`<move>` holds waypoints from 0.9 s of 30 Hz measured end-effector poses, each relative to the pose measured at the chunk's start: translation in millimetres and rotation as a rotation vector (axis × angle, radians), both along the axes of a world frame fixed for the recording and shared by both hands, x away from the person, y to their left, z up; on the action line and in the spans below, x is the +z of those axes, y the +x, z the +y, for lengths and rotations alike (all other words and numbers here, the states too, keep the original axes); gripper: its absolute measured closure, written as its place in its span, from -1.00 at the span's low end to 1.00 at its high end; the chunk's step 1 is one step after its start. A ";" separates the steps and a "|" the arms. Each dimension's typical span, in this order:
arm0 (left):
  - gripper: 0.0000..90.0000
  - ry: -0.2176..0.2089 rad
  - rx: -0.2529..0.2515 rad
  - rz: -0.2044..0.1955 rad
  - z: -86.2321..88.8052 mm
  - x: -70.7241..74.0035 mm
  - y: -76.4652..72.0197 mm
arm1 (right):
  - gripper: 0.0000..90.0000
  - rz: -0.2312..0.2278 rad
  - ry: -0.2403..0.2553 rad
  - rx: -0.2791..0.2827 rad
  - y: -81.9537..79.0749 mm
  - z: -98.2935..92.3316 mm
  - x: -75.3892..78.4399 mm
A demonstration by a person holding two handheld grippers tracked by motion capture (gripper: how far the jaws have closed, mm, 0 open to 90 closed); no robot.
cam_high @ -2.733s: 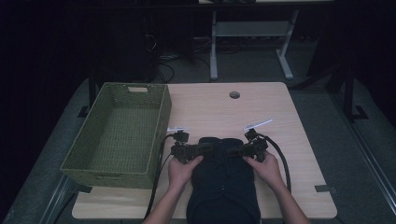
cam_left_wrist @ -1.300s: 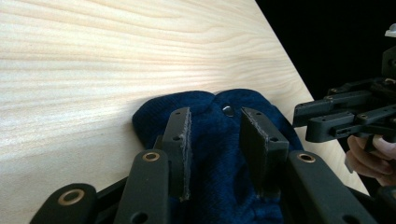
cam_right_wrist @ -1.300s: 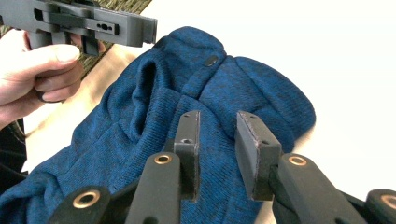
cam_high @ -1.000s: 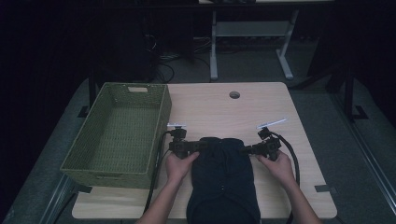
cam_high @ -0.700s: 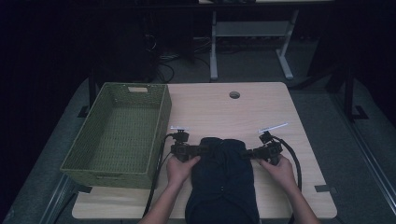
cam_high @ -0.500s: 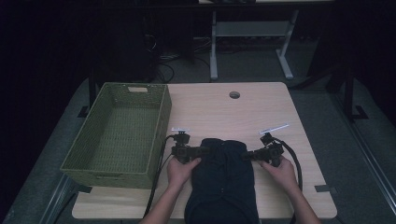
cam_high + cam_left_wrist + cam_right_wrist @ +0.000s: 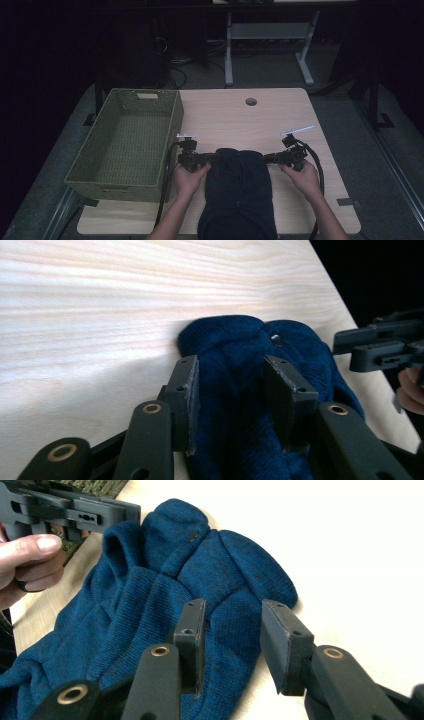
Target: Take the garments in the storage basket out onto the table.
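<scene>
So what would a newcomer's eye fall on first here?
The dark blue knitted garment at the table's near edge, hanging over it, with the left gripper and right gripper at its far corners, their fingers just opened and the cloth loose between them. Next, the green woven basket on the left.

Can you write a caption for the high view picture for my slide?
Two hands hold tongs, left and right, at the far end of a dark blue knit garment beside a green basket.

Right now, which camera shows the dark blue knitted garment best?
The right gripper view: the dark blue knitted garment shows its folds and weave. The left gripper view gives one bunched end; the high view a dark shape.
</scene>
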State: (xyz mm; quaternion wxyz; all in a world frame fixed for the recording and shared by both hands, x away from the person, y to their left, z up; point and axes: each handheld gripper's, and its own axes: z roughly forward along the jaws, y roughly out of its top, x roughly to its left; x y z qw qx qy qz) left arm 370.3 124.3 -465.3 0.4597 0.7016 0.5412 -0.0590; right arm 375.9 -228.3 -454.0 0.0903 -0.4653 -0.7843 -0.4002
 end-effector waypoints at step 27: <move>0.29 -0.003 -0.003 0.059 1.1 -10.6 5.1 | 0.35 0.037 -0.008 -0.023 8.7 3.7 -11.6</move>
